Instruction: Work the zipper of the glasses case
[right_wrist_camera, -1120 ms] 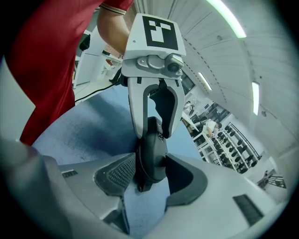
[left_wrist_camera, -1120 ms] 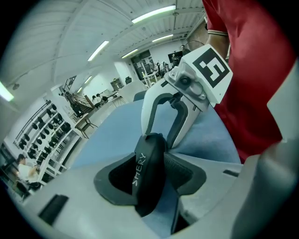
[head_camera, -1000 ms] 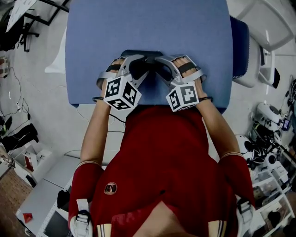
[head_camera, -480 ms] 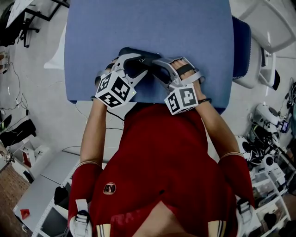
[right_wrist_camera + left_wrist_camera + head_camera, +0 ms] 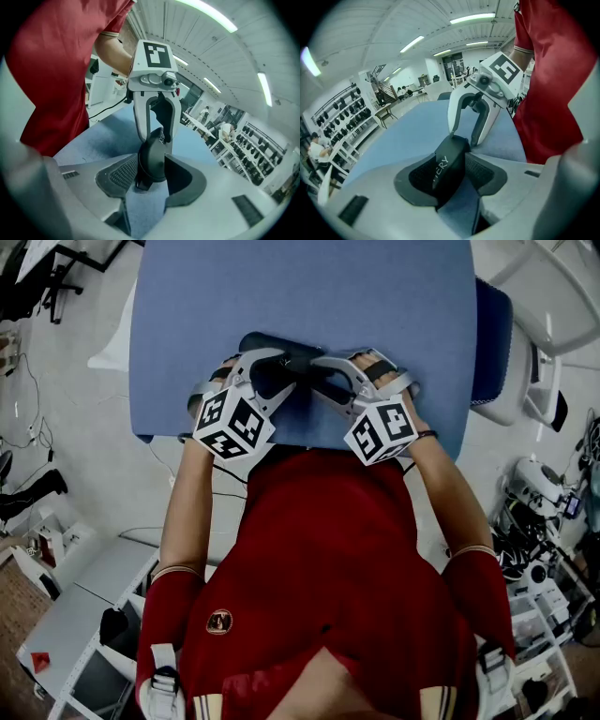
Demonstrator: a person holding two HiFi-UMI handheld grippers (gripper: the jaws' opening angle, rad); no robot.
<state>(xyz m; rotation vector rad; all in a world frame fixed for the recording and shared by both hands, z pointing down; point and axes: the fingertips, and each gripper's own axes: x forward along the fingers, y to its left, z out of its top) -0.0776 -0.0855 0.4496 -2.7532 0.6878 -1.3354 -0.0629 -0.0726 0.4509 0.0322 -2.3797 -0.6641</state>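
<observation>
Head view: glasses case (image 5: 265, 340), table (image 5: 300, 287), chair (image 5: 489, 334).

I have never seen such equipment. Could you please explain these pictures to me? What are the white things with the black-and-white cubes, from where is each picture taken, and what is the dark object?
There is no robot here. A person in a red shirt holds a two-jaw hand tool, a gripper, in each hand. Each cube with square markers is part of its gripper.

The head view comes from a camera on the person's head and looks down on a blue table. The other two views come from cameras riding on the grippers and look along their jaws.

The left gripper and the right gripper face each other. Each clamps one end of a dark glasses case. The right gripper's jaws have just been closing, with the case between them.
</observation>
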